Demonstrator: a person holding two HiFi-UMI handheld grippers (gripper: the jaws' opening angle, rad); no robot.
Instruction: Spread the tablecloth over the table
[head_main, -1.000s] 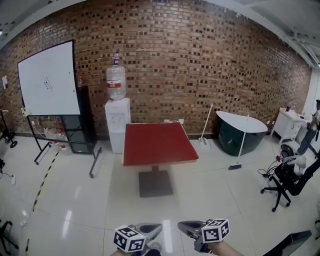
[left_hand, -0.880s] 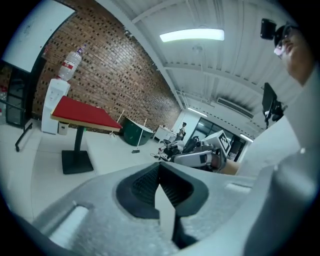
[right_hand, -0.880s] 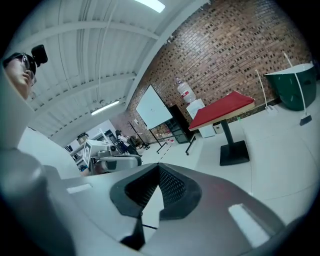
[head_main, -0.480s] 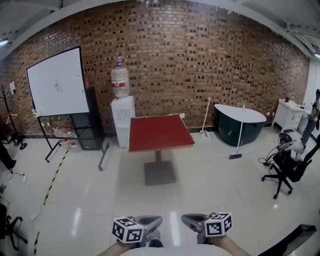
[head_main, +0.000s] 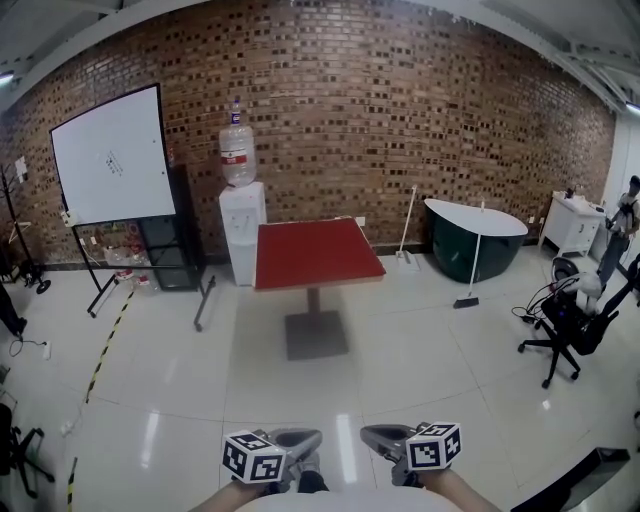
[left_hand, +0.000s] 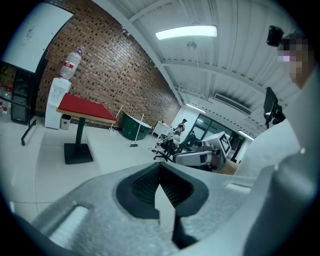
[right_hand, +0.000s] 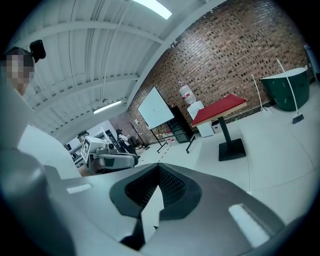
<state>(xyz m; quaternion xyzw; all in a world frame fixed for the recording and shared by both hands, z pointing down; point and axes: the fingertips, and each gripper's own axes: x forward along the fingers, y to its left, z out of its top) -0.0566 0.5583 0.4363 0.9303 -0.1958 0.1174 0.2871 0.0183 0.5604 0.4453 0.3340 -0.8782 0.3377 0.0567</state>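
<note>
Holding my left tongs (head_main: 298, 442) and right tongs (head_main: 384, 440) pressed together, empty, well back: a red cloth (head_main: 315, 252) seemingly covers the table (head_main: 316, 334).

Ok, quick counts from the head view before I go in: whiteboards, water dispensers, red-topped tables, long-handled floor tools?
whiteboards: 1
water dispensers: 1
red-topped tables: 1
long-handled floor tools: 2
Total: 5
</note>
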